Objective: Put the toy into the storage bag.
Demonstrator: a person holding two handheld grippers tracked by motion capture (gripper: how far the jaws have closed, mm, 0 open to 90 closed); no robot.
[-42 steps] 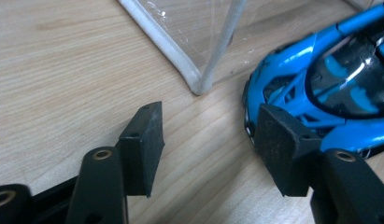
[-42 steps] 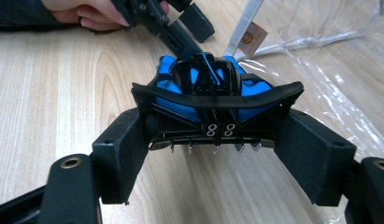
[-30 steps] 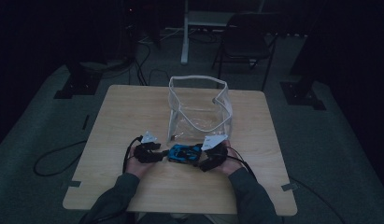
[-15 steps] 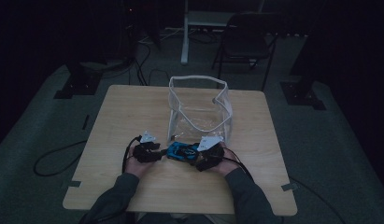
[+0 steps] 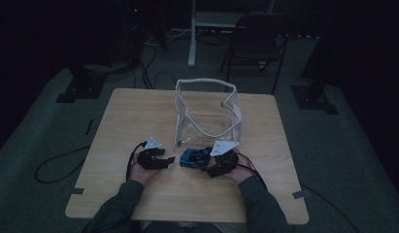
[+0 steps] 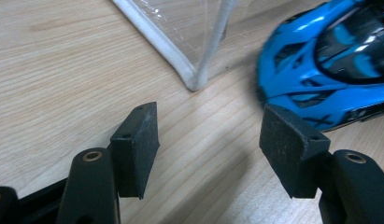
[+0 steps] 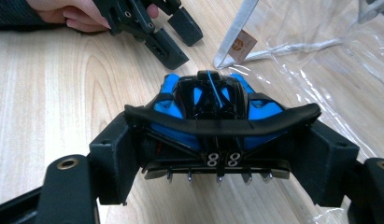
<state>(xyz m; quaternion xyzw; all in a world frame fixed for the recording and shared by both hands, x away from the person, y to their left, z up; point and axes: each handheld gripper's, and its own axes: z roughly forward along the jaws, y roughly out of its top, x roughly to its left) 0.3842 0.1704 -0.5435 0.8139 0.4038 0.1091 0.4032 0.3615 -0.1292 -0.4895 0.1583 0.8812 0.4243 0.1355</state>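
The right gripper (image 5: 212, 164) now sits a little nearer the person's edge of the table (image 5: 139, 116) than a second ago; the blue toy car (image 5: 194, 157) clamped in its jaws comes with it, edging slightly away from the clear bag (image 5: 207, 114).

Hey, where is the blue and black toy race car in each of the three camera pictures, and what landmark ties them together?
High view: the blue and black toy race car sits at table centre-front, by the right gripper.
Left gripper view: upper right, beyond the open jaws.
Right gripper view: centre, rear wing toward the camera, between the two jaws.
Shared landmark: the clear plastic bag with white trim, just behind the car.
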